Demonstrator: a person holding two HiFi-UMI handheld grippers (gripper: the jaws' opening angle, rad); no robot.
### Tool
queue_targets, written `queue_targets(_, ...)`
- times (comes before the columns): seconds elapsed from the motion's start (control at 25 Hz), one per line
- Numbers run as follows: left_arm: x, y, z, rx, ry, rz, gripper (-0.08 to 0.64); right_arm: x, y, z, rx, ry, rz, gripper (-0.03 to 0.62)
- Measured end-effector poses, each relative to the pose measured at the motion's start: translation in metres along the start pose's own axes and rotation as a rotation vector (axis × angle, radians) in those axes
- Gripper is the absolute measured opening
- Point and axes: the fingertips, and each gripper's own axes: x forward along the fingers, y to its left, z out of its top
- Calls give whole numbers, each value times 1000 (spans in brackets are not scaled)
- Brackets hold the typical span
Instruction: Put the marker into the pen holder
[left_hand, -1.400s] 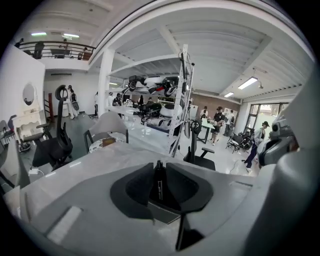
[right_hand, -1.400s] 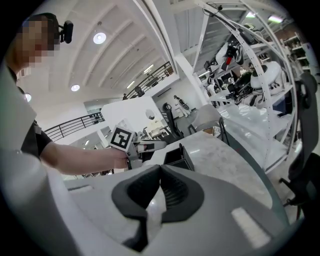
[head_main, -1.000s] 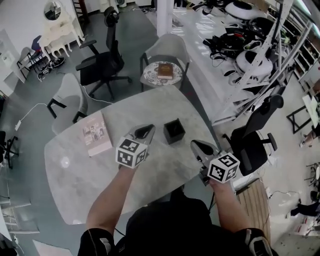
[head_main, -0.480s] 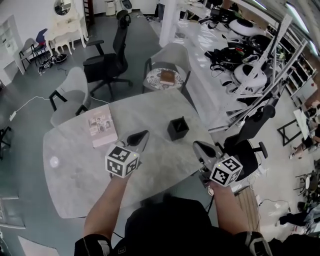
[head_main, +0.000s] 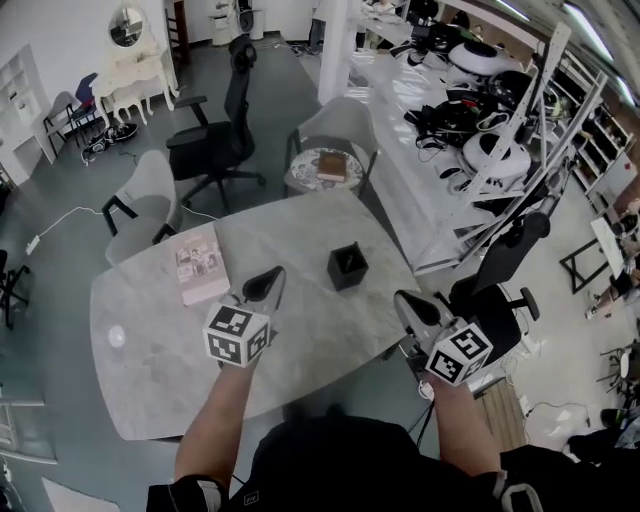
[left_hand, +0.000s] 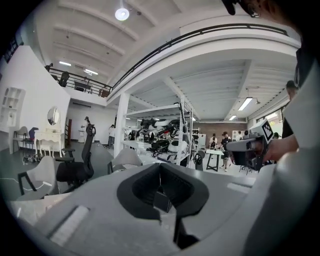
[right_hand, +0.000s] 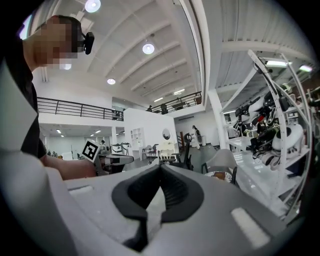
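Beyond the left tongs (head_main: 268, 278), bare tabletop (head_main: 305, 290) separates them from the pen holder (head_main: 347, 267)

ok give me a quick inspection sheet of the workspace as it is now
surface: grey marble table
job's things: black pen holder upright toward the far side; marker, nothing seen
clutter: booklet lying flat on the left
grippers: left gripper shut, empty, over the table; right gripper shut, empty, by the table's right edge
cables: white cable on the floor at left
surroundings: office chair, round side table with a book, equipment rack
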Motion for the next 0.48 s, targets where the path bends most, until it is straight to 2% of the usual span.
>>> queue_targets(0.24,9,-22,16,17,-13,25,11,-8,0,20,-80,-30,23,2)
queue_targets(0.48,11,-31,17,23,-13,40,11,-12,-6,15,-50,-43,32,2)
